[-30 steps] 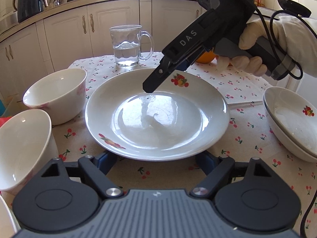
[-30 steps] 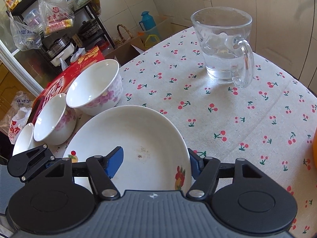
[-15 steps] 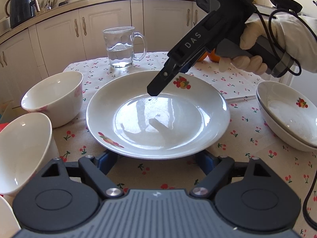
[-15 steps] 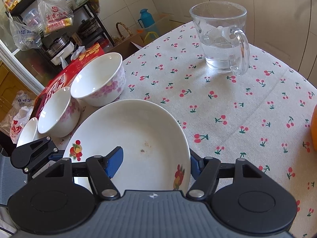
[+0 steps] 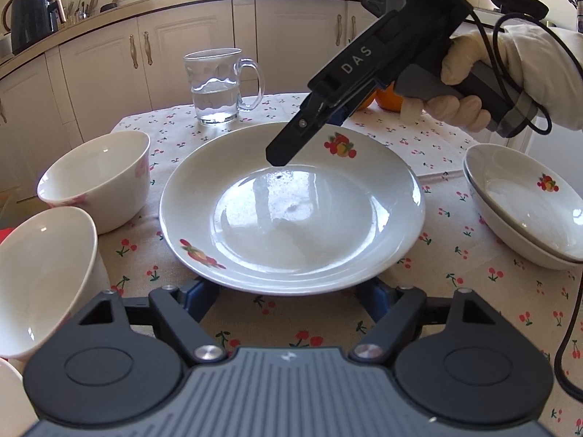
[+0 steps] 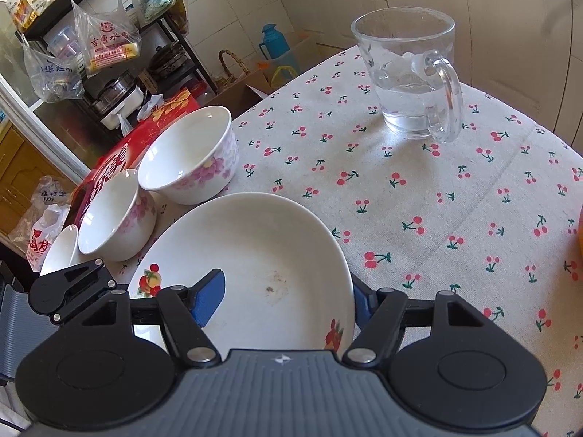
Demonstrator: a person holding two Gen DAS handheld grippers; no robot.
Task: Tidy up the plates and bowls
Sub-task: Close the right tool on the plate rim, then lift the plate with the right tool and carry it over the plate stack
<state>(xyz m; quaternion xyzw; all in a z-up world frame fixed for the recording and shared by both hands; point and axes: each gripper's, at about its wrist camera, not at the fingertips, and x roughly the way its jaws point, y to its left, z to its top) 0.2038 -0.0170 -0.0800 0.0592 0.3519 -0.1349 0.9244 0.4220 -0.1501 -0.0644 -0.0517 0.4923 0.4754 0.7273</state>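
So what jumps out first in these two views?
A big white plate with fruit decals fills the centre of the cherry-print tablecloth, the right gripper poised over its far rim. A glass mug of water stands behind; white bowls sit to the left.

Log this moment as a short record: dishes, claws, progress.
centre: large plate on cherry tablecloth
left claw: open, jaws just been closing, tips under the plate's near rim, only cloth between them
right claw: open, straddling the plate's far rim
three bowls: side by side, unstacked
nested dishes: two, apart from the plate
other: glass mug, part full
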